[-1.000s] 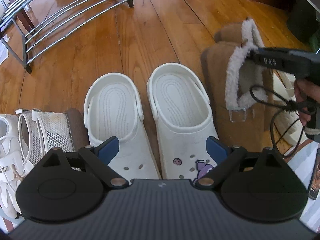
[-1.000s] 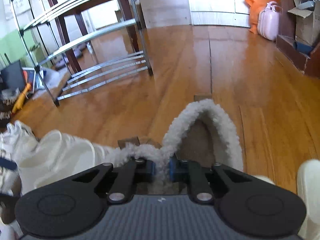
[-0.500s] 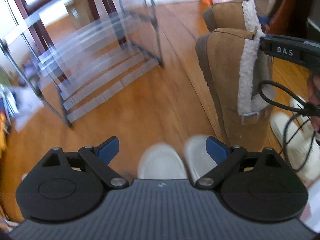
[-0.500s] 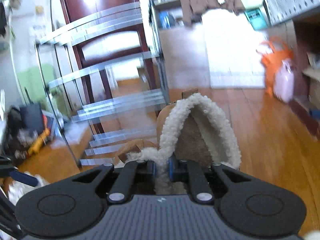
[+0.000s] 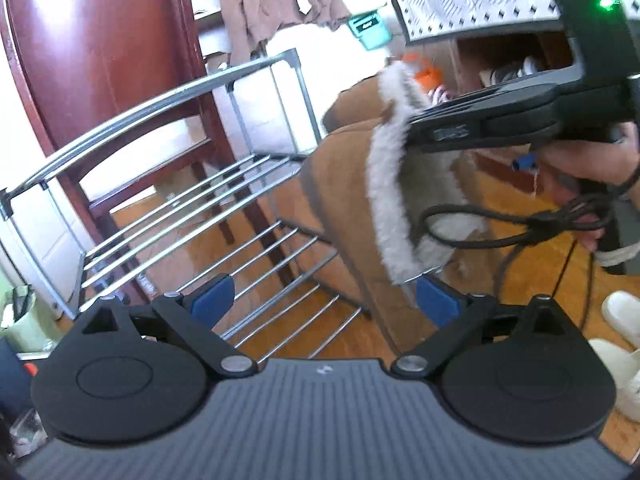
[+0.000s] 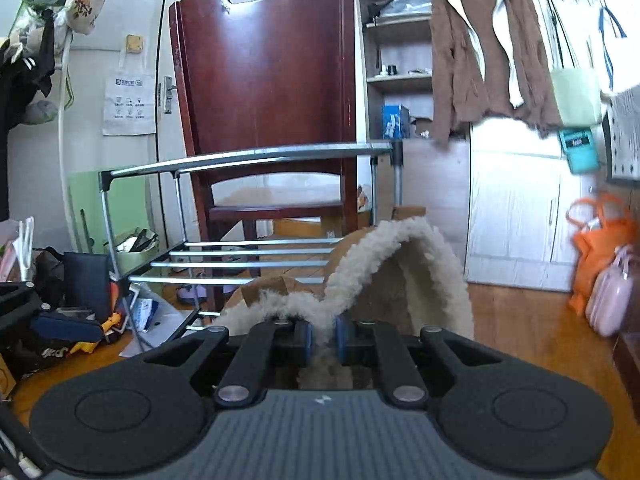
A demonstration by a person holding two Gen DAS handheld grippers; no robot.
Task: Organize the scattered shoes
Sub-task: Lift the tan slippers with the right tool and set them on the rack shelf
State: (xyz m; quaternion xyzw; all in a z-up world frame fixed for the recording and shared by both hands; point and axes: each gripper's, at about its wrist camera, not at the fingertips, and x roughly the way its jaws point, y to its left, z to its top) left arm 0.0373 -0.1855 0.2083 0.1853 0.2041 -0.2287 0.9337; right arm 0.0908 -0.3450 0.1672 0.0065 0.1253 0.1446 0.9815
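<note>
A pair of brown suede boots (image 6: 384, 292) with cream fleece trim hangs off the floor in front of the metal shoe rack (image 6: 256, 156). My right gripper (image 6: 322, 338) is shut on the fleece collars, both pinched together between its blue pads. In the left wrist view the boots (image 5: 344, 208) hang right of centre, and the right gripper (image 5: 414, 136), held by a hand, bites their trim from the right. My left gripper (image 5: 324, 300) stands open and empty, level with the boots' lower part and facing the shoe rack (image 5: 168, 216).
A dark red wooden chair (image 6: 268, 92) stands just behind the rack. White shoes (image 5: 624, 320) lie on the wooden floor at the right. Bags and clutter (image 6: 68, 320) crowd the floor left of the rack; an orange bag (image 6: 596, 248) sits at the right wall.
Both grippers rose and tilted up from the floor toward the rack. The boots came off the floor with the right gripper. The white clogs dropped out of the left wrist view.
</note>
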